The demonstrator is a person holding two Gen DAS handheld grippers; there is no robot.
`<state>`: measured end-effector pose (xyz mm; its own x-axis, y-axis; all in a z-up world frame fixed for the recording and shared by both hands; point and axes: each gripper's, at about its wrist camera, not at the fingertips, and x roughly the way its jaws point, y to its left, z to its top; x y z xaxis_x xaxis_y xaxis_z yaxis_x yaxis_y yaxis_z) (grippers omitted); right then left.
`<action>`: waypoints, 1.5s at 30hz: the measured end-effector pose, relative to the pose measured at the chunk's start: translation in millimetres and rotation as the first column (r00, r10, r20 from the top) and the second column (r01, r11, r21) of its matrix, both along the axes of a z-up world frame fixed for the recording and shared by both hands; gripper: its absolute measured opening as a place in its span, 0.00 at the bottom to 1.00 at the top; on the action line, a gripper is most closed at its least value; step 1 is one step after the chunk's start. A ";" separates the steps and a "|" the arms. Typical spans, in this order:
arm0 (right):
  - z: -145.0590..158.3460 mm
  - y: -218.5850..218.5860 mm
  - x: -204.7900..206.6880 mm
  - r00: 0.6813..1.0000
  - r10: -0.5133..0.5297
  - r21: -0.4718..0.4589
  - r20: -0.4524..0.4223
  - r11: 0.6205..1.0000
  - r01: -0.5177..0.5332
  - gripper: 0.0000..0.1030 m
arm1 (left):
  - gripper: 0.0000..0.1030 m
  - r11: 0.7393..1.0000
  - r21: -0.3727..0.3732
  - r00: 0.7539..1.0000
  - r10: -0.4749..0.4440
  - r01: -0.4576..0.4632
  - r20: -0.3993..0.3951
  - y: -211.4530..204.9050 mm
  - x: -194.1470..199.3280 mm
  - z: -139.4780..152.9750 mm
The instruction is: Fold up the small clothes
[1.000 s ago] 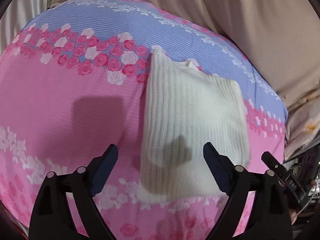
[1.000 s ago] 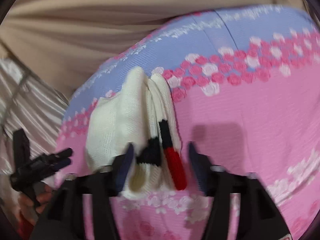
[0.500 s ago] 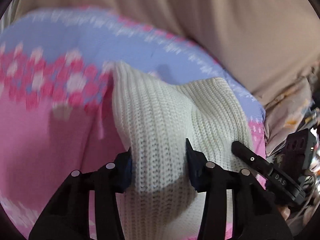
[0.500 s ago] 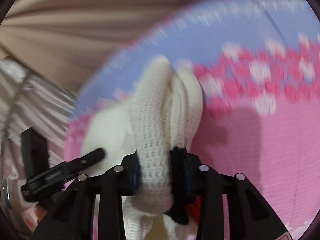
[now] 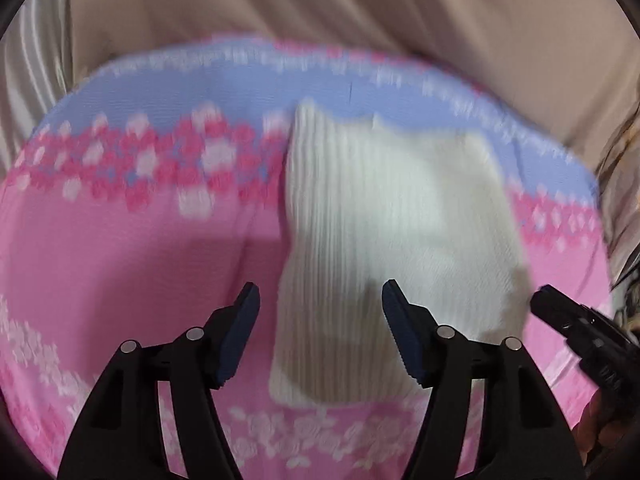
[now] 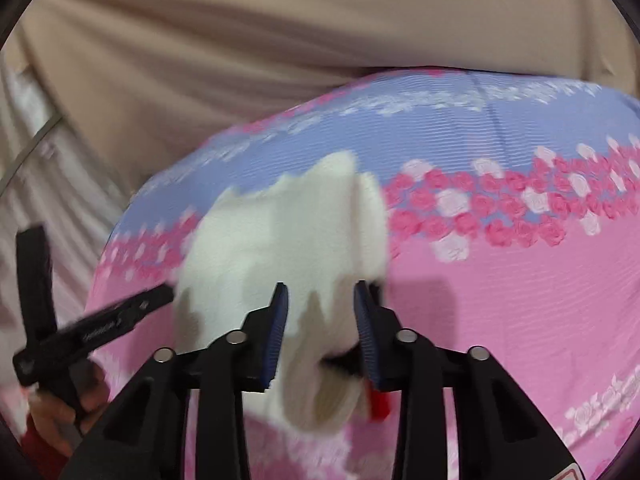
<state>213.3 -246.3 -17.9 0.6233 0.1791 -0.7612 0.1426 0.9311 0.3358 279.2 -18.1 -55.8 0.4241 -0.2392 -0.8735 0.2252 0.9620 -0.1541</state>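
Observation:
A folded cream knit garment (image 5: 384,240) lies on a pink and lilac floral sheet (image 5: 132,264). In the left wrist view my left gripper (image 5: 320,308) is open, its jaws wide apart above the garment's near edge, holding nothing. In the right wrist view my right gripper (image 6: 320,308) is open with the jaws a small way apart on either side of the garment's (image 6: 288,248) near end. A red and black trim (image 6: 378,402) shows under the right jaw. The picture is blurred by motion.
Beige fabric (image 5: 360,12) rises behind the sheet. The other gripper's black body shows at the right edge of the left wrist view (image 5: 580,332) and at the left of the right wrist view (image 6: 80,328), with a hand below it.
Half a second ago both grippers were shut on the garment and close to it. Now both have let go, opened and drawn back, and the garment lies flat on the sheet.

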 end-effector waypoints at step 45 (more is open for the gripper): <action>-6.3 35.1 -128.9 0.976 -0.211 -0.282 -0.043 0.940 0.191 0.70 | 0.74 0.973 0.222 0.995 0.041 -0.060 0.087 -46.9 -135.6 18.4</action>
<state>84.4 -211.2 -24.2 0.5667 -0.1666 -0.8069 0.3509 0.9349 0.0534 143.6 -65.0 -37.4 0.5023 -0.0179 -0.8645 0.1785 0.9804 0.0835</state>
